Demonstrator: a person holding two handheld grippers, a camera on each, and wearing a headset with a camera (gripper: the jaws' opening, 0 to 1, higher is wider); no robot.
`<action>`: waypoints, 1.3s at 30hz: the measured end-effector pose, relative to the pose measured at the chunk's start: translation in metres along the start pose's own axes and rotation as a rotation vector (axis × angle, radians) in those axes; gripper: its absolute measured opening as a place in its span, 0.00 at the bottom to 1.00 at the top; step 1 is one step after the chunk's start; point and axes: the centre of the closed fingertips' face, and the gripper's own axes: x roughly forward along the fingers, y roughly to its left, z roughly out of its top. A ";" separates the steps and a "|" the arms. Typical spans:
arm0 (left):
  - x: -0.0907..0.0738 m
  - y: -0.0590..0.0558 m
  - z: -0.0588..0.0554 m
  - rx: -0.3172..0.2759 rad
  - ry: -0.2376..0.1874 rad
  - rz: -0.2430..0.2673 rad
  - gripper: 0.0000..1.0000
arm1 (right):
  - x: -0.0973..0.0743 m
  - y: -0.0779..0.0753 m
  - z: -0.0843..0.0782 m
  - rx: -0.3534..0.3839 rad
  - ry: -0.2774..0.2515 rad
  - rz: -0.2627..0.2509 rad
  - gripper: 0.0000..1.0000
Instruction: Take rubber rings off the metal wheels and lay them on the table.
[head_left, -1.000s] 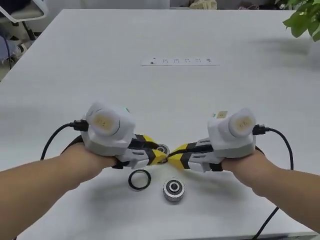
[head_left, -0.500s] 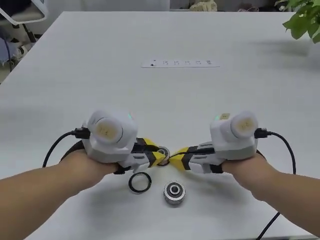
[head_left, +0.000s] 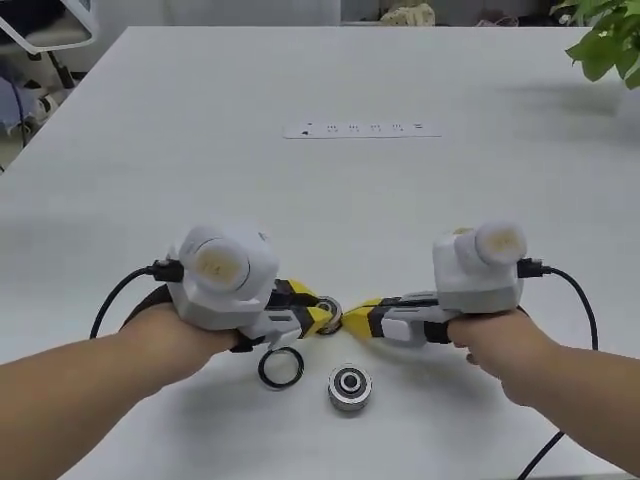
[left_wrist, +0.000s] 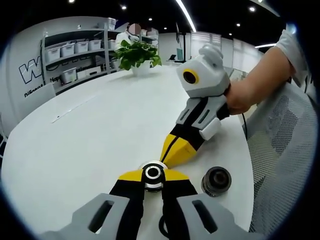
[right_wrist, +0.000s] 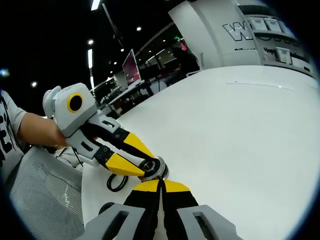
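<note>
Left gripper (left_wrist: 152, 176) clamps wheel (left_wrist: 152, 172); head view: loose ring (head_left: 261, 368), second wheel (head_left: 349, 386).

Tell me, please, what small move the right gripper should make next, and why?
Probably draw the right gripper slowly back from the wheel that the left gripper clamps. The right gripper's jaws look shut with their tips at the wheel's rim, so they may pinch the rubber there, though I cannot tell. One ring already lies on the table.

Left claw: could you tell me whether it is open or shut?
Shut: the left claw clamps a metal wheel between its yellow tips.
</note>
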 end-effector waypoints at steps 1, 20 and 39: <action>0.000 0.000 0.000 0.000 0.000 0.001 0.07 | 0.000 0.000 0.000 0.004 -0.002 0.000 0.00; 0.001 0.001 0.000 0.002 0.019 0.014 0.07 | -0.003 0.010 0.014 0.101 -0.069 0.011 0.00; 0.001 0.001 0.000 0.005 0.020 0.017 0.07 | -0.003 0.018 0.017 0.072 -0.075 0.027 0.00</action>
